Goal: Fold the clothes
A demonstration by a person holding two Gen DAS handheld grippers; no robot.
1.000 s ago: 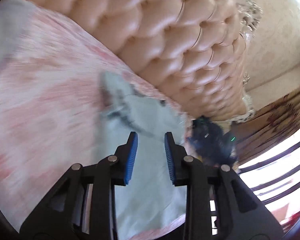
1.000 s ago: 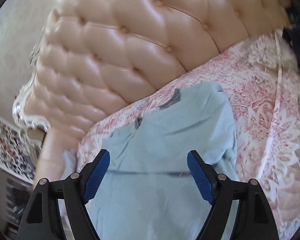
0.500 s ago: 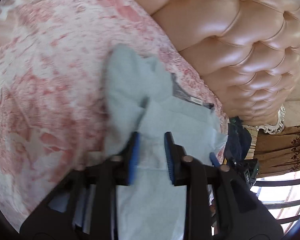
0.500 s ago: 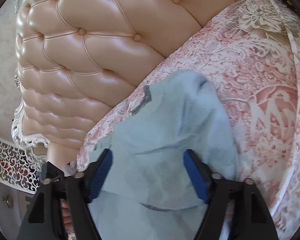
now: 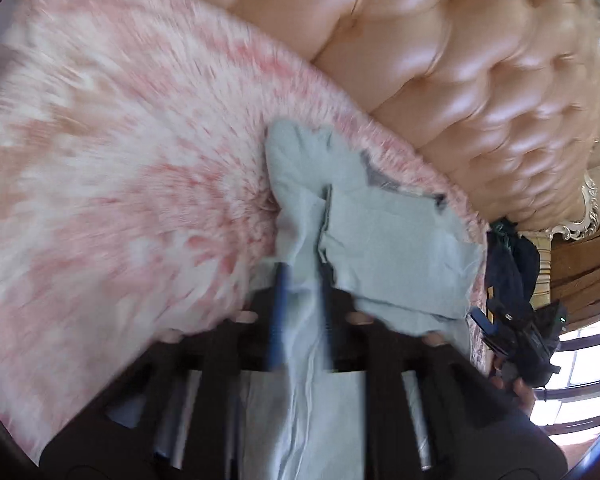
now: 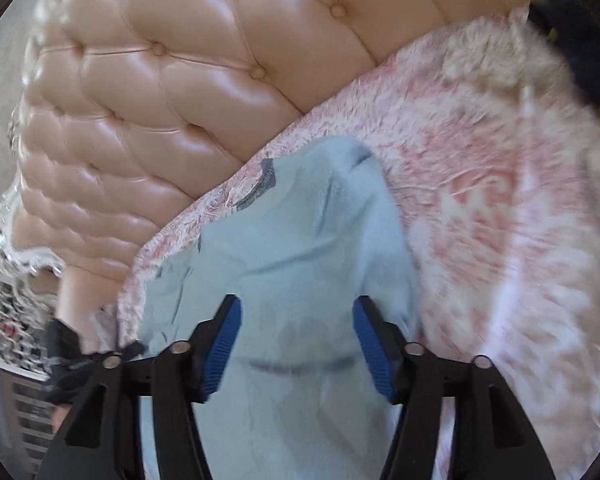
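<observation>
Lying on the bed, the pale blue garment (image 6: 300,248) is spread w/ its grey-trimmed collar end at the far side, just short of the headboard. One flap is doubled over the body, edge running near-to-far down the middle in the left wrist view. Left hand-held gripper (image 5: 300,312) sits over that fold; a strip of the blue cloth runs between its blue pads, jaws opening, pads blurred so can't tell if they touch the cloth. Right hand-held gripper (image 6: 298,344) hovers above the near part of the garment, jaws spread wide and opening, nothing pinched, cloth only below them. Under the garment: pink-and-white patterned bedspread (image 6: 500,220), stretching off to the right. Beyond it, far side, the peach tufted headboard (image 6: 180,80) w/ buttons. Dark clothing (image 5: 512,264) sits at the bed's right edge in the left wrist view, blurred.
</observation>
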